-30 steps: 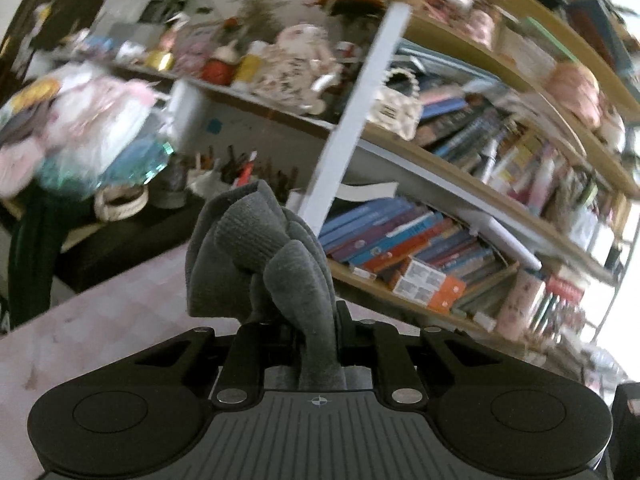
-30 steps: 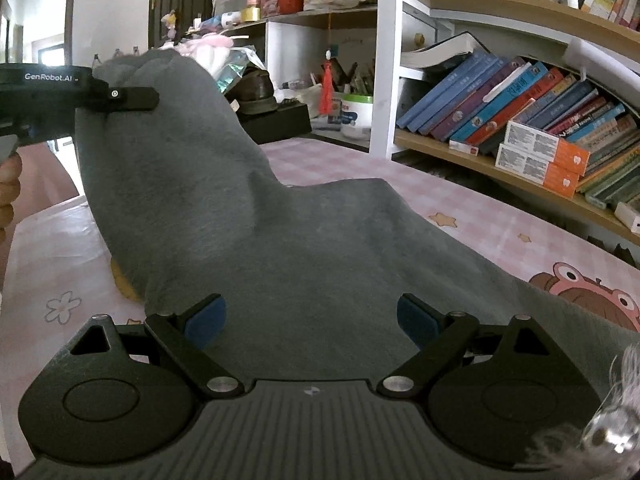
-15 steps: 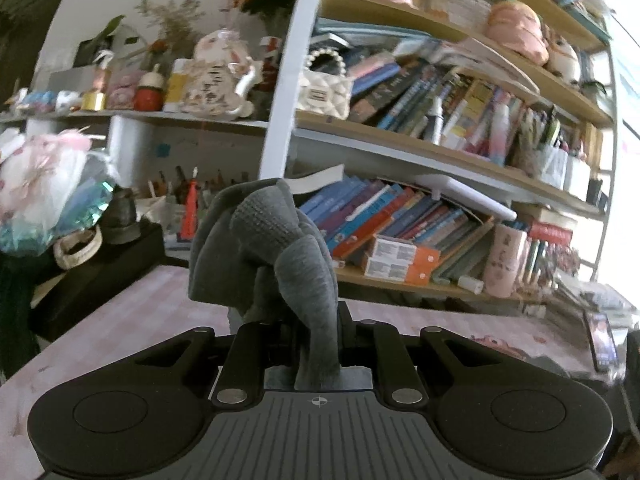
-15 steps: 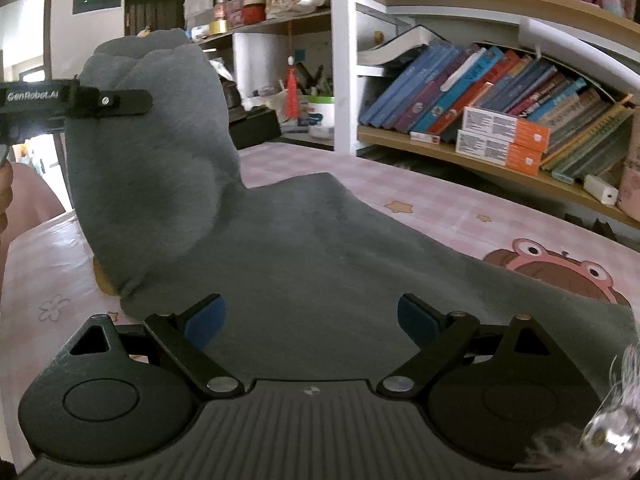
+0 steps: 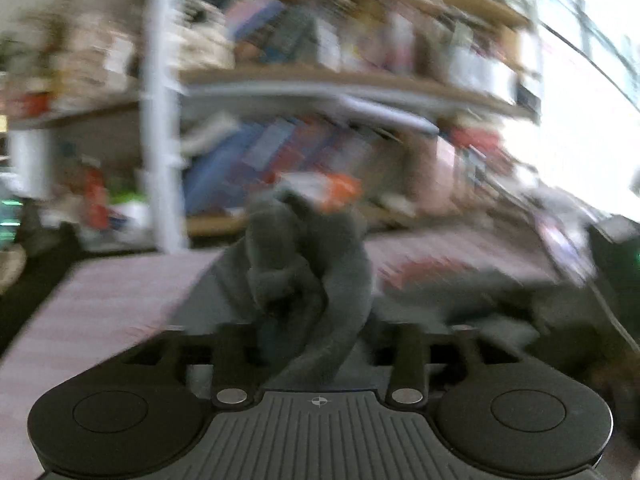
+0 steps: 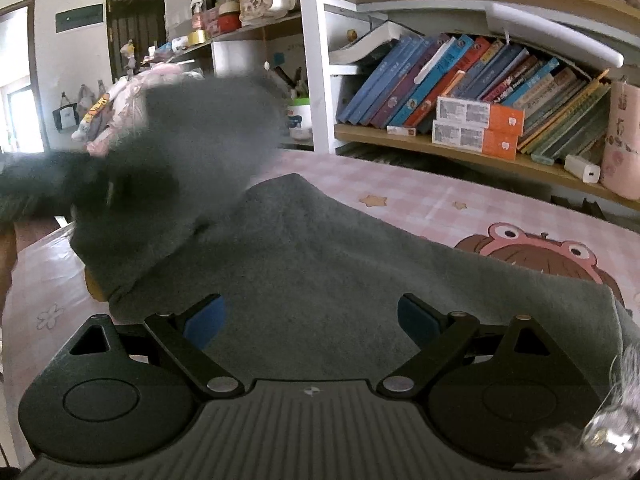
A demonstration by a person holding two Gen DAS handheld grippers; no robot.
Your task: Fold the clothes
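Over on the pink checked desk point(image 6: 420, 192), the grey garment point(image 6: 320, 264) lies mostly flat, one end bunched up and lifted toward the bookshelf point(image 6: 460, 144) side. That raised wad sits between the fingers of the left gripper point(image 5: 316, 332), whose jaws have just been opening, so it looks like the fold is being let go to drop over the rest. It's blurry, so I can't swear the pads are clear. The right gripper point(image 6: 308, 316) hovers spread wide over the flat part, holding nothing, probably ready to smooth or pin it.

Daylit fisheye views; the left wrist's heavily motion-blurred, window perhaps overexposed.
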